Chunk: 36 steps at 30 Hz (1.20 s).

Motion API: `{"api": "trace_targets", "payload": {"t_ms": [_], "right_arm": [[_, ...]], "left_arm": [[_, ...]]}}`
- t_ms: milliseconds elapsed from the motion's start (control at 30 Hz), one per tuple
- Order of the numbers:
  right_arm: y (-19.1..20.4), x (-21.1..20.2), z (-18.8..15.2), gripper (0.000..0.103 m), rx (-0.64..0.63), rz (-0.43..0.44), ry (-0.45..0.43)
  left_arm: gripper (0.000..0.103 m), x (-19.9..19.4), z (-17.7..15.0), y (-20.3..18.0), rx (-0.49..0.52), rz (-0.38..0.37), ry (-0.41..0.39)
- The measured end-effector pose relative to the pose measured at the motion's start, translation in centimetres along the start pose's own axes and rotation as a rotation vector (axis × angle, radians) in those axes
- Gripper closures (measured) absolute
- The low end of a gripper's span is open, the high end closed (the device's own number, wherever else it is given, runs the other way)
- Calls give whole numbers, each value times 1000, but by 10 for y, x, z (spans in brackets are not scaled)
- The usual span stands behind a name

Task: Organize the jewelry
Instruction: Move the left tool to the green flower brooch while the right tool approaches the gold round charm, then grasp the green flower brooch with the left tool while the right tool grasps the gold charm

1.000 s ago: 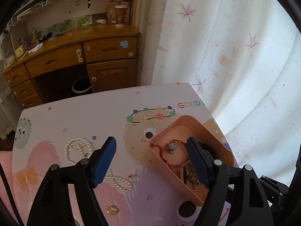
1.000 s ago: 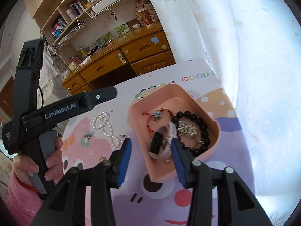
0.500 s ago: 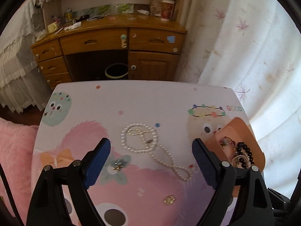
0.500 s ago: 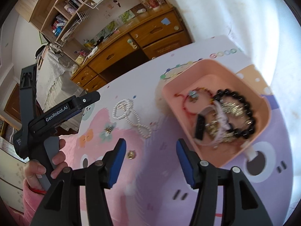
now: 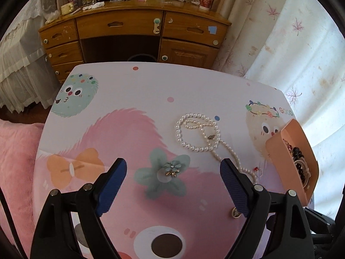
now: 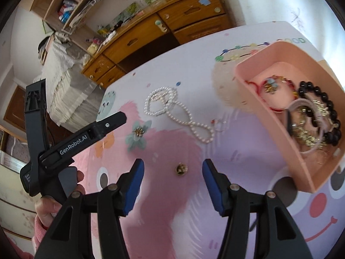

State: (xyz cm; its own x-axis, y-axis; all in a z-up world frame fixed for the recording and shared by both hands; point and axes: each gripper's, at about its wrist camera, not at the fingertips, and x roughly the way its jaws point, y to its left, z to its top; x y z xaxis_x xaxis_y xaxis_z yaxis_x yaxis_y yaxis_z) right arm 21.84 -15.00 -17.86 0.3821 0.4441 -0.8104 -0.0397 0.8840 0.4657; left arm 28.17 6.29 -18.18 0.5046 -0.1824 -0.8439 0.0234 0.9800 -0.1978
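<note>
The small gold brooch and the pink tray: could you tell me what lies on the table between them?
Nothing: in the right wrist view, only bare printed tabletop separates the gold brooch from the pink tray.

A wooden desk (image 5: 133, 24) (cluttered on top) stands beside pale curtains (image 5: 301, 49).

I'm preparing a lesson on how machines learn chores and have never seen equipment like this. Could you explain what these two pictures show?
No robot here: a person holds a handheld two-finger gripper in each hand, each carrying a wide-angle camera looking along its blue fingers. One picture comes from the left gripper, the other from the right gripper; both are open and hold nothing. On the cartoon-printed table lie a pearl necklace, a flower-shaped brooch and a small gold piece. The pink tray already holds bracelets. The right view also shows the person's hand gripping the left tool.
</note>
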Motion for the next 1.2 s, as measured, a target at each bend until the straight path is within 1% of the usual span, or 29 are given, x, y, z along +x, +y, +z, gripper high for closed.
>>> {"api": "trace_targets", "payload": {"t_ms": [100,200,333,433,467,500,567,633,667,733,833,900,933,967,1033,1133,1200], "right_arm": [[9,11,-3,47,-29,-21,10],[16,20,-7,47,-82,-78,4],[27,32,-19,47,-210,-179,-4],[33,39,-28,47,-309,-227,-16],[37,40,-31,47,-347,-242,-23],[40,41,-35,48,-391,-263,-34],[46,44,-40,50,-461,-309,-47],[49,49,-43,54,-496,-336,-46],[50,51,-44,57,-506,-344,-42],[49,54,-44,61,-506,-350,-32],[47,56,-43,64,-502,-355,-33],[46,58,-42,65,-494,-361,-29],[46,58,-41,66,-487,-356,-29],[46,58,-41,68,-482,-353,-28],[45,58,-39,71,-472,-350,-28],[45,59,-39,77,-478,-349,-24],[44,58,-37,84,-473,-343,-21]], "left_arm": [[16,6,-6,3,42,-14,-18],[16,12,-12,8,54,-35,-45],[16,22,-19,12,72,-74,-65],[16,31,-23,12,91,-102,-71],[18,34,-24,12,98,-110,-73],[20,35,-25,12,102,-114,-78],[32,39,-26,12,108,-123,-82],[38,43,-28,12,114,-125,-82],[44,42,-28,11,123,-126,-95],[51,43,-29,11,133,-140,-93],[67,44,-30,9,144,-144,-103],[72,44,-30,9,143,-148,-106],[81,45,-30,9,141,-150,-104],[84,45,-30,9,137,-148,-104],[84,45,-30,11,128,-153,-106],[84,45,-30,10,131,-150,-106],[84,44,-30,10,131,-147,-105]]}}
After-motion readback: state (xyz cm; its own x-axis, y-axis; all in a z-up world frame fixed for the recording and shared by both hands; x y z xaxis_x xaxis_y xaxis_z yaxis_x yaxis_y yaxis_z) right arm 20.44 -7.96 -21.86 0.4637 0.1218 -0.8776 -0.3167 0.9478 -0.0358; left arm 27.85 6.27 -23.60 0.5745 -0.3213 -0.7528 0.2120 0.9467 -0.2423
